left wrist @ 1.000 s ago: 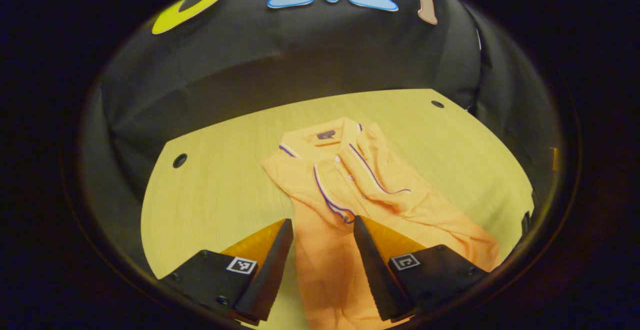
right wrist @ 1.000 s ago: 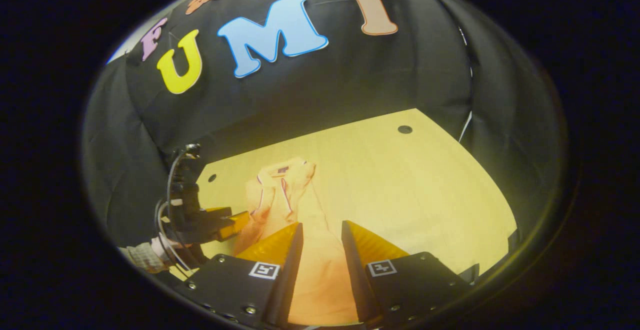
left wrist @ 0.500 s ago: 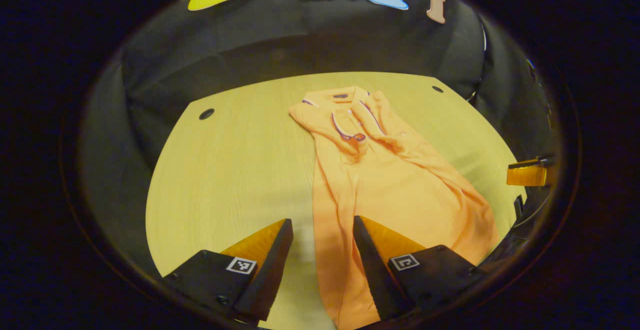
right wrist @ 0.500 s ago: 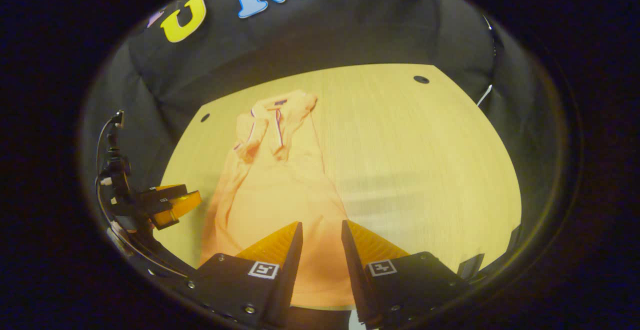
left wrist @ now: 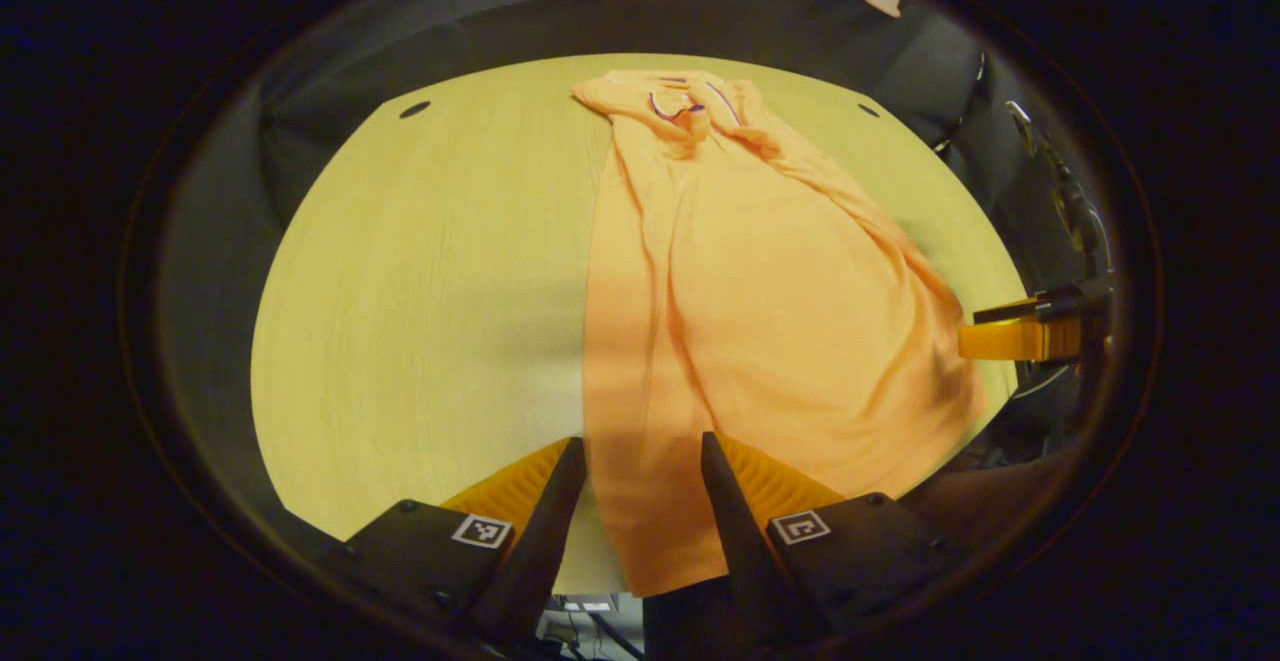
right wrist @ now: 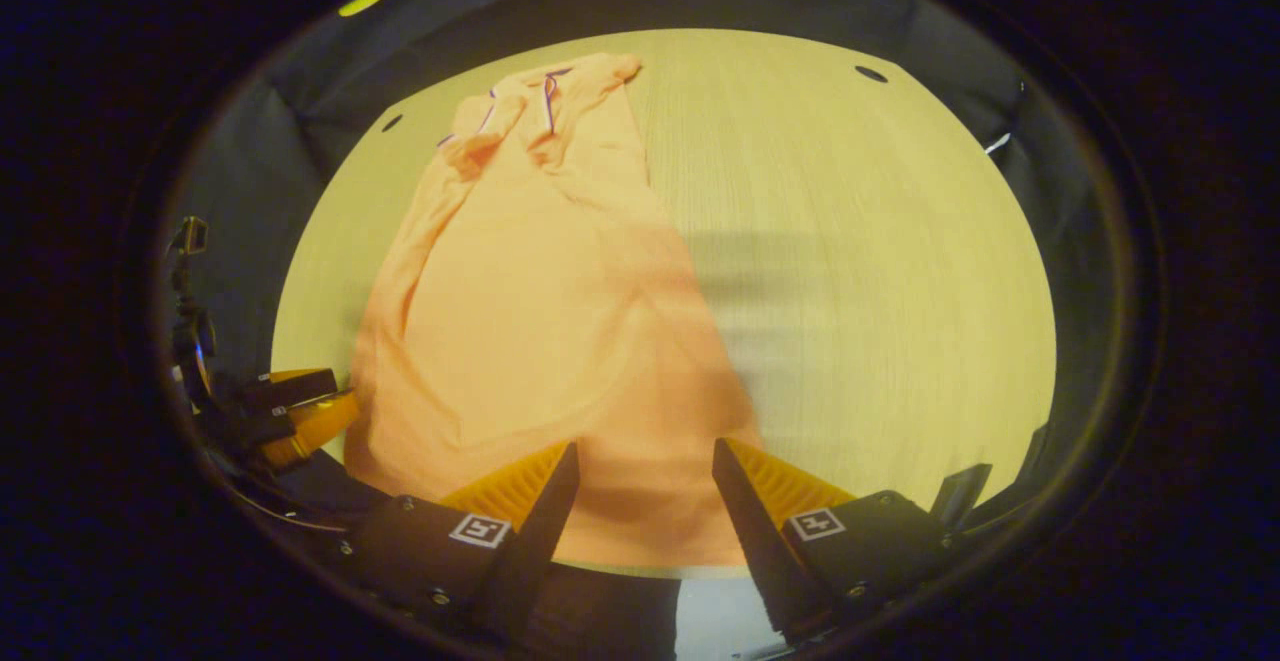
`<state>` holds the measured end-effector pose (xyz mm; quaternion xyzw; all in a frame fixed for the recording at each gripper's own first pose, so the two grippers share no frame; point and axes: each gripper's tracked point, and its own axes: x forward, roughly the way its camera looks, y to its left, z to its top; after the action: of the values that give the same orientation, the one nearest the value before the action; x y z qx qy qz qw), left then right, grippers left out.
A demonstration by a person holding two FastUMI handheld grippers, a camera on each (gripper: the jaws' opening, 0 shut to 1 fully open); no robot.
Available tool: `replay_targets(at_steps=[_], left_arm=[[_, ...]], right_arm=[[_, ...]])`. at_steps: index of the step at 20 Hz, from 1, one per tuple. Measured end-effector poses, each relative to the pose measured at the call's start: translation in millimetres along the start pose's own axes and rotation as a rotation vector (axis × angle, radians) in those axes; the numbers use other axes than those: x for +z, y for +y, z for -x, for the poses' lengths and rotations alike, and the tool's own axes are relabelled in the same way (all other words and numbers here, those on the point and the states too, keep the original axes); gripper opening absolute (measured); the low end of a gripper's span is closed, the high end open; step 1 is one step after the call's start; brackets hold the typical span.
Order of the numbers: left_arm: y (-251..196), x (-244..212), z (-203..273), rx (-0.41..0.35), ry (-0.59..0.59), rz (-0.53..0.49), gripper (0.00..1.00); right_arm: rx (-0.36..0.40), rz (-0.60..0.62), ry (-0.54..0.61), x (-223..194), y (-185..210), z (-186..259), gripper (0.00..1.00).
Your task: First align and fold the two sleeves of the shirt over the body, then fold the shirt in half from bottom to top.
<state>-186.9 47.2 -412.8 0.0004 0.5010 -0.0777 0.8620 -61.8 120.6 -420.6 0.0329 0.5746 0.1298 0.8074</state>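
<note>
The orange polo shirt with thin purple and white stripes on the collar lies long on the pale yellow wooden bench. Its collar is at the far end of the bench and its bottom hem is at the near edge, close to you. The two sleeves are already folded over the body, so the shirt is a narrow strip, wider near the hem. The cloth has some soft wrinkles along the folded sides.

In the left gripper view, your left tongs are wide apart and hold nothing. The left corner of the hem lies between their two fingers, but the fingers do not press it. Whether the tips touch the cloth, I cannot tell. At the right edge of this view you see your right tongs, just beside the right side of the shirt.

In the right gripper view, your right tongs are also wide apart, with the right part of the hem lying between the fingers, not pinched. The shirt covers the left half of the bench here. Your left tongs show at the lower left, just beside the other hem corner.

Small dark round holes sit near the far corners of the bench.
</note>
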Motion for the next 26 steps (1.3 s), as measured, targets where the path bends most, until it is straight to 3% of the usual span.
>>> replay_targets(at_steps=[6, 8, 14, 17, 24, 25, 26], left_arm=[[-2.5, -21.1, -10.6, 0.009, 0.092, -0.029, 0.8], [0.1, -28.1, -16.4, 0.02, 0.131, -0.024, 0.8], [-1.6, -27.0, -17.7, 0.062, 0.175, -0.097, 0.8], [-1.1, -23.6, -18.8, 0.066, 0.191, -0.05, 0.81], [-2.0, -22.9, -21.5, 0.067, 0.226, -0.055, 0.81], [-3.9, -22.0, -21.8, 0.063, 0.228, -0.061, 0.77], [-5.3, -17.4, -24.0, 0.062, 0.208, -0.054, 0.6]], right_arm=[[-0.054, 0.04, 0.108, -30.8, -4.8, -11.6, 0.91], [-0.073, 0.062, 0.135, -37.1, -7.1, -15.8, 0.99], [-0.118, 0.106, 0.201, -46.2, -8.5, -26.5, 0.99], [-0.129, 0.09, 0.238, -45.5, -9.0, -24.7, 0.96], [-0.144, 0.087, 0.283, -45.6, -6.3, -24.9, 0.98], [-0.142, 0.088, 0.286, -45.3, -6.2, -25.6, 0.98], [-0.143, 0.082, 0.28, -42.1, -6.3, -26.8, 0.96]])
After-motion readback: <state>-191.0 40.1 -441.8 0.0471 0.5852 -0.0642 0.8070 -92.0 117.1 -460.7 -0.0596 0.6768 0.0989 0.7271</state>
